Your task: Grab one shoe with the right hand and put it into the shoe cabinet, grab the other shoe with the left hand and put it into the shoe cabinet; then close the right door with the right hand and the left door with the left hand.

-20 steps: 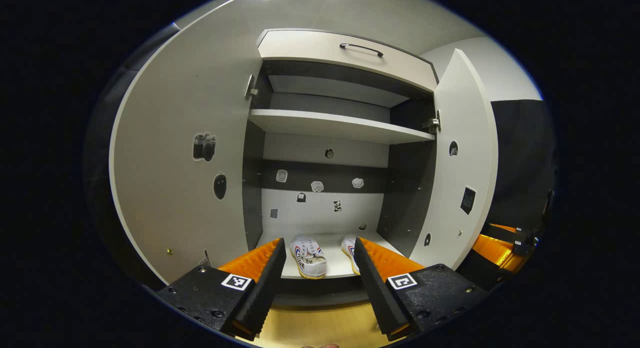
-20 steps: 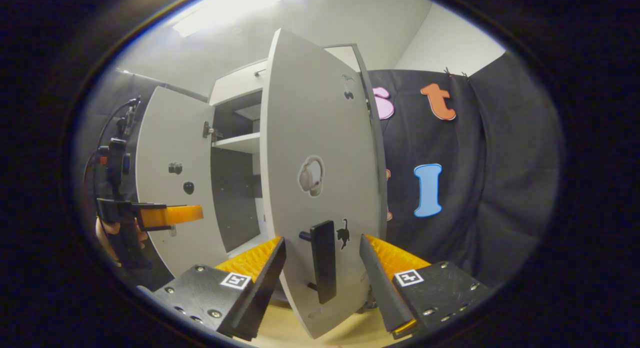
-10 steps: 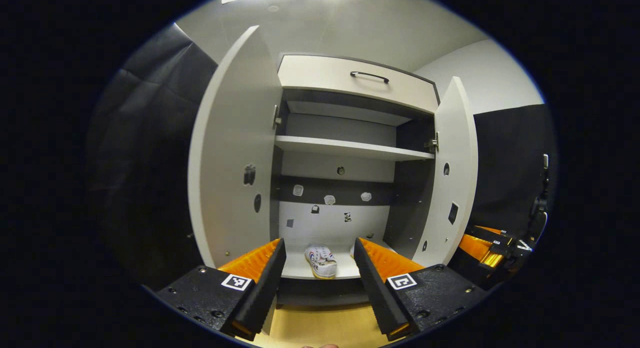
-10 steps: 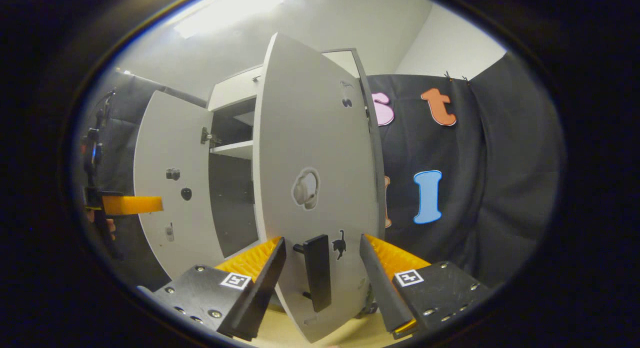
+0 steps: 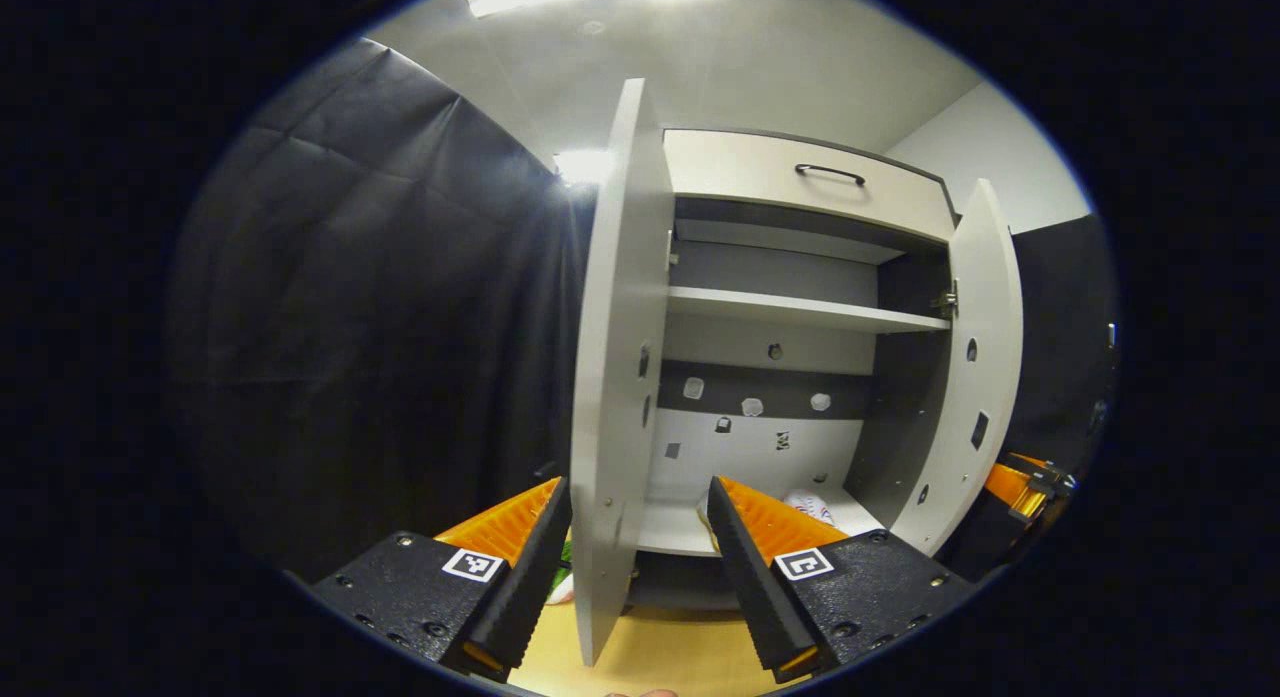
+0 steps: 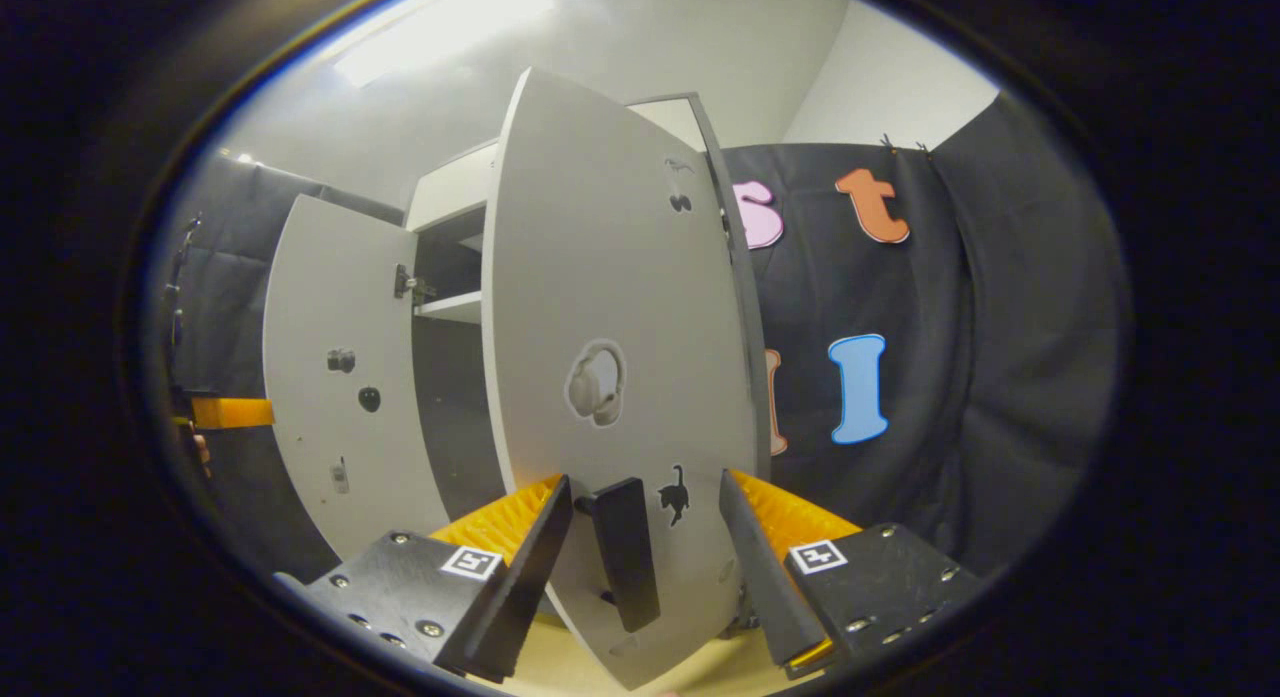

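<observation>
The shoe cabinet (image 5: pixel 800 177) stands with both doors open. On its bottom board lies a white shoe (image 5: pixel 818 505), partly hidden behind one of my left fingers. My left gripper (image 5: pixel 640 577) is open, and the left door (image 5: pixel 612 377) stands edge-on between its fingers, touching neither. My right gripper (image 6: pixel 645 577) is open too. The right door (image 6: pixel 610 307) shows its outer face, and its black handle (image 6: pixel 625 552) sits between the fingers without being pressed. The left gripper (image 6: pixel 230 413) shows far off beyond the left door (image 6: pixel 340 377).
A white shelf (image 5: pixel 800 312) crosses the cabinet's upper half, under a drawer with a dark handle (image 5: pixel 830 172). The right door (image 5: pixel 980 377) hangs open, with the right gripper (image 5: pixel 1020 477) beyond it. Black cloth hangs on both sides. The floor (image 5: pixel 660 657) is pale wood.
My left gripper has swung left, from facing the cabinet's inside to straddling the left door's edge. In the right gripper view the handle has drifted slightly left between the fingers.
</observation>
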